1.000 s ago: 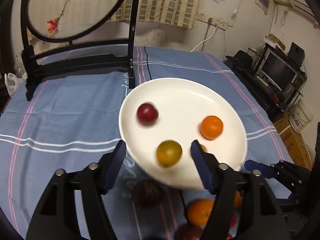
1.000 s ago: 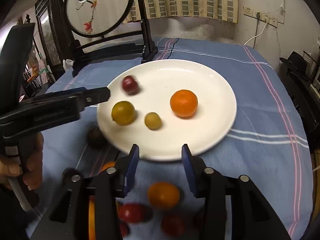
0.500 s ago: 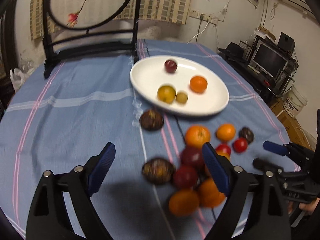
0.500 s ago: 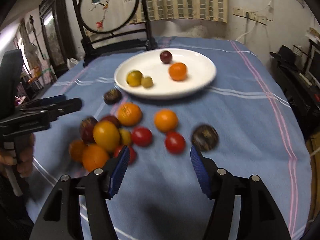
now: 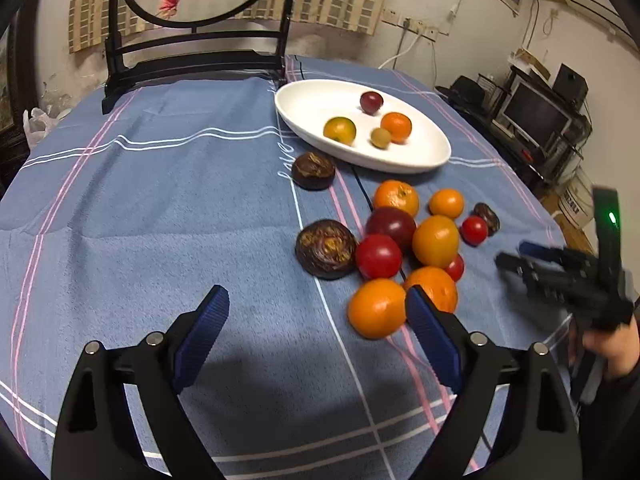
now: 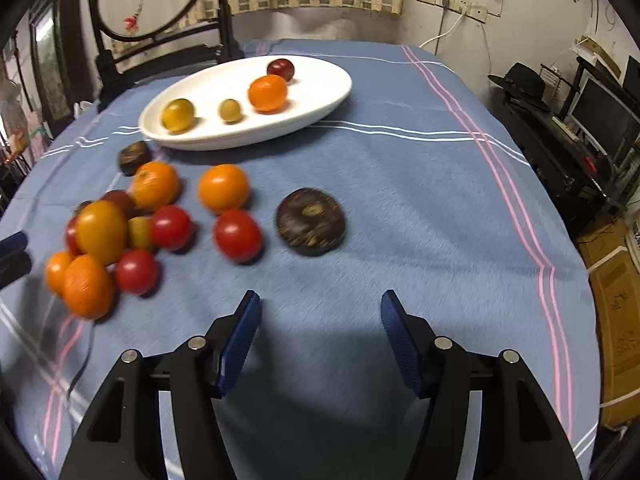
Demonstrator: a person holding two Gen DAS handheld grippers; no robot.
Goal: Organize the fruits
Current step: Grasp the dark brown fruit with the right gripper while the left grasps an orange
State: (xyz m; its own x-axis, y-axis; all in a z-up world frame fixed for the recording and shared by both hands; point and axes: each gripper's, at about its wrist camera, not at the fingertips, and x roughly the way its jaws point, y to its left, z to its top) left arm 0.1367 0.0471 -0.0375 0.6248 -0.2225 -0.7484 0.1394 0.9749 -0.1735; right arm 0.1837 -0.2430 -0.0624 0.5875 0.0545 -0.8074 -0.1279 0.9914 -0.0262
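Left gripper (image 5: 316,332) jaws wide, empty; front orange (image 5: 376,308) just ahead-right, plate (image 5: 308,128) beyond pile. Right gripper (image 6: 320,340) jaws apart, empty; dark fruit (image 6: 310,221) dead ahead, round.

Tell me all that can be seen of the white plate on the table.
The white plate is a smooth, shallow dish, ceramic by its look, with a low raised rim. It lies flat on the blue striped tablecloth at the far side, before a dark wooden stand. Four fruits lie in it: a dark red one, an orange one, a small greenish one and a yellow-green one. No gripper touches it.
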